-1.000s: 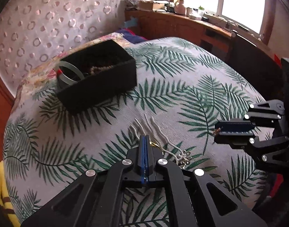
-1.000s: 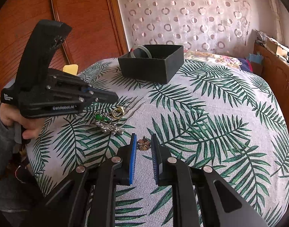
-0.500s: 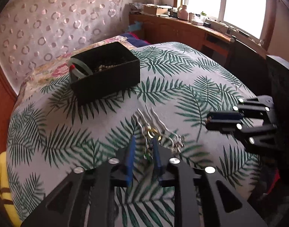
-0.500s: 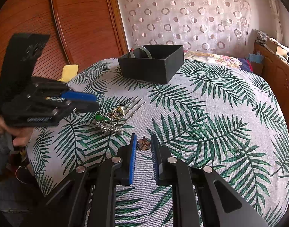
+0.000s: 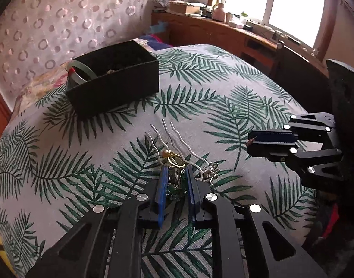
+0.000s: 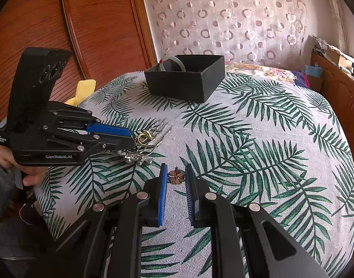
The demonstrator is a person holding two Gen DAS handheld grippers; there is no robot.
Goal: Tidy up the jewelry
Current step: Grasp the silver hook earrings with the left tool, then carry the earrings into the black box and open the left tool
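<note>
We saw the left gripper (image 5: 175, 180) at the bottom centre of the frame, its jaws closing around a tangle of green-stoned jewellery (image 5: 175, 186) that lay on the palm-leaf cloth (image 5: 61, 150); whether the blue pads (image 5: 162, 192) already pressed on it, we could not tell. Just above the tips lay a gold ring (image 5: 175, 159) and silver hairpins (image 5: 174, 139) fanning toward the upper frame. At the upper left stood a black box (image 5: 116, 90) with a pale green bangle (image 5: 80, 73) leaning inside. At the right edge the right gripper (image 5: 249, 142) hung over the cloth, a small brownish piece at its tips. A bright window (image 5: 281, 4) filled the upper right.
</note>
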